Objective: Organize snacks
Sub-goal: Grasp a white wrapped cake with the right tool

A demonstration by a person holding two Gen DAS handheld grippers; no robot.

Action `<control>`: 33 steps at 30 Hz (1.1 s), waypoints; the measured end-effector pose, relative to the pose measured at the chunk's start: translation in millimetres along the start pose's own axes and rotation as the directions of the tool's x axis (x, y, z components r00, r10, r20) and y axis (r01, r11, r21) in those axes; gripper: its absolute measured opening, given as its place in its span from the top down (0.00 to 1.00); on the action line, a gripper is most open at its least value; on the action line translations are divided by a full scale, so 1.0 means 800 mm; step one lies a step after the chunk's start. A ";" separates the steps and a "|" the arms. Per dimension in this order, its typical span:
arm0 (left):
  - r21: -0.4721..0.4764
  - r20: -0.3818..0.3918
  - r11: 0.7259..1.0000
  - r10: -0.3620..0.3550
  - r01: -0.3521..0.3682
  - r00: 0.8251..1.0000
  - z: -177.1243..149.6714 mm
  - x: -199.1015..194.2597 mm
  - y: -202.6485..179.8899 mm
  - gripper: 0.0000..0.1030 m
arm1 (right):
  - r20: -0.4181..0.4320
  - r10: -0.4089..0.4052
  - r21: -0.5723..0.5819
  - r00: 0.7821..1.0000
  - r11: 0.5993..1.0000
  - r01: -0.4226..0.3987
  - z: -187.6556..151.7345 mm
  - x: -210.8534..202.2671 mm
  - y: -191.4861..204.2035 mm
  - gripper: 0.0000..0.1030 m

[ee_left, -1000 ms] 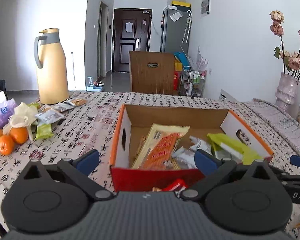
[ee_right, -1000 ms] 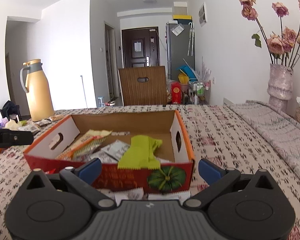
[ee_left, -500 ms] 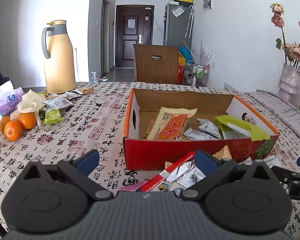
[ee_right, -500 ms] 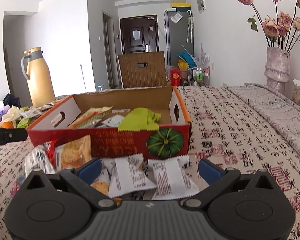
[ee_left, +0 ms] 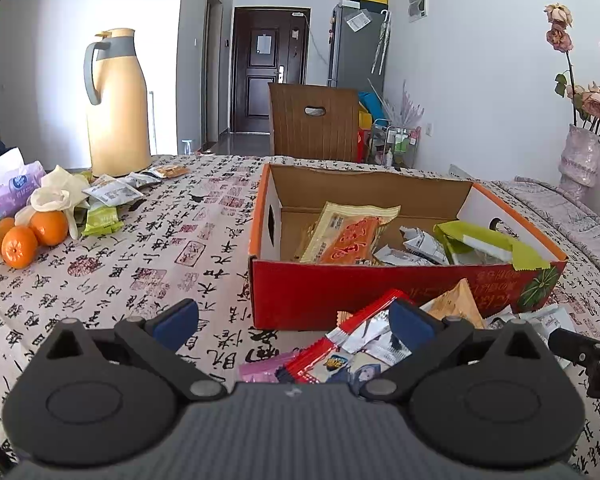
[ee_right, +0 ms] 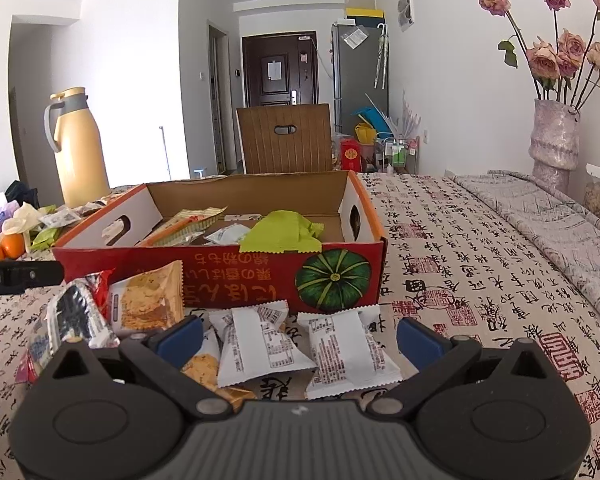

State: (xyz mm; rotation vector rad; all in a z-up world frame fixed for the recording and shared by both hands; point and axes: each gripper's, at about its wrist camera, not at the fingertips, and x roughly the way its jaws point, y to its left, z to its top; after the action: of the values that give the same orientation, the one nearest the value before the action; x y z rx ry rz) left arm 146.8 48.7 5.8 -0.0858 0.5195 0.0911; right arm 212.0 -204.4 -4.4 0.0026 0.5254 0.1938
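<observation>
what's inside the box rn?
Box holds an orange-yellow packet, white wrappers and a green packet draped over the front wall. Anything beneath these is hidden.

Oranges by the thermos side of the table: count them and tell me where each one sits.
3 visible: nearest orange, second orange behind it by the white glove, third orange half hidden at the left. More may be hidden behind.

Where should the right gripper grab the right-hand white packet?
Probably across the puffed middle of the white packet, coming down from above. It lies flat on the cloth between the open right gripper fingers, crimped ends toward box and camera.
</observation>
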 end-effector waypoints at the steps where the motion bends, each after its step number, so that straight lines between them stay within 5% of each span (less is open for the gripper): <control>1: -0.003 0.000 1.000 -0.003 0.003 1.000 -0.001 0.001 0.001 0.00 | -0.003 -0.002 -0.001 1.000 1.000 0.002 0.000 0.000 0.000 0.00; 17: -0.036 -0.025 0.999 -0.017 0.016 1.000 -0.006 0.010 0.009 0.00 | -0.063 -0.092 -0.001 0.994 0.996 0.092 0.011 0.034 -0.011 0.03; 24: -0.038 -0.031 0.999 -0.013 0.012 0.999 -0.006 0.011 0.007 0.00 | -0.139 -0.097 0.059 0.986 0.993 0.106 0.012 0.062 -0.034 0.28; 30: -0.037 -0.037 0.999 -0.010 0.008 0.999 -0.007 0.013 0.007 0.00 | -0.174 -0.077 0.037 0.982 0.996 0.085 0.003 0.075 -0.031 0.39; 33: -0.037 -0.040 0.999 -0.009 0.007 0.999 -0.007 0.013 0.007 0.00 | -0.162 -0.084 0.030 0.983 0.995 0.090 0.001 0.074 -0.028 0.58</control>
State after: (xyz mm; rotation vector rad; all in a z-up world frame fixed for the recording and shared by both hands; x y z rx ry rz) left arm 152.6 54.7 -4.6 -0.1255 0.5575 0.0914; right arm 266.9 -215.8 -34.6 0.0003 0.6887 0.0985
